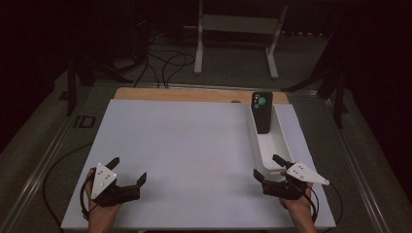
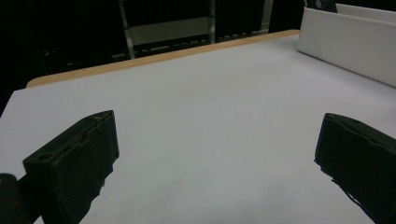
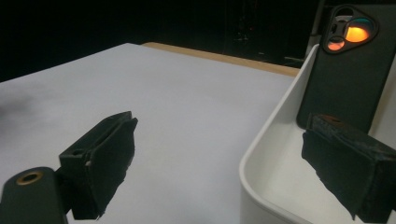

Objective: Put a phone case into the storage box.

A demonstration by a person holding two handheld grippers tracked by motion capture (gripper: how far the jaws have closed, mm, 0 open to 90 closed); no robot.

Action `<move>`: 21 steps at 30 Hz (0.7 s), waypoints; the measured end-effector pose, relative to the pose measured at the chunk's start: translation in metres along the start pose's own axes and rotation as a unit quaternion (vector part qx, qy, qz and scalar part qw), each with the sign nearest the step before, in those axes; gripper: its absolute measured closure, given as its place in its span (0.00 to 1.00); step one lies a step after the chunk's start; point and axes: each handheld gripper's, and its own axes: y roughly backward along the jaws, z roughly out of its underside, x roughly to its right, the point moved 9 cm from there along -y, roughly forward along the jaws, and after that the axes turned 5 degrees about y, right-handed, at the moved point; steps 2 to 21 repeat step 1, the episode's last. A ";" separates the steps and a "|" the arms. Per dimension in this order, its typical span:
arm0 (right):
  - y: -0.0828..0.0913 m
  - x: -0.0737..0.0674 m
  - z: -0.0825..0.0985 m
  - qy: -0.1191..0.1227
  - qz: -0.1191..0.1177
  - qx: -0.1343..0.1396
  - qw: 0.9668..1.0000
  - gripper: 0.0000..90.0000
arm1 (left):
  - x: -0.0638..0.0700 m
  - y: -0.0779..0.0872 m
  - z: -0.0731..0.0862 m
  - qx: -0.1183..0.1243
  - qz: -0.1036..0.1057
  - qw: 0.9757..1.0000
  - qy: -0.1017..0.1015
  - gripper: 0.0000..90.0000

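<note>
The right gripper (image 1: 268, 166) sits at the white table's (image 1: 194, 145) five o'clock, jaws spread and empty, straddling the near rim of the long white plastic tray (image 1: 272, 145). A black phone case with round lens cutouts (image 1: 262, 112) leans upright at the tray's twelve o'clock end. The left gripper (image 1: 128, 170) rests at seven o'clock, jaws released, holding nothing.

High view overhead facing forward, gripper views low, sharing white tray (image 1: 260, 150)

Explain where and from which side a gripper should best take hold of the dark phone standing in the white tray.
Probably grip the phone by its upper long edges, coming from above. It leans upright at the far end of the tray, top clear of the rim while walls guard its lower part. The open right gripper is nearest.
</note>
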 end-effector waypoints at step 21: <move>-0.001 0.000 0.001 0.004 -0.001 -0.001 1.000 0.10 | 0.000 0.000 0.000 0.000 0.000 1.000 0.000 0.00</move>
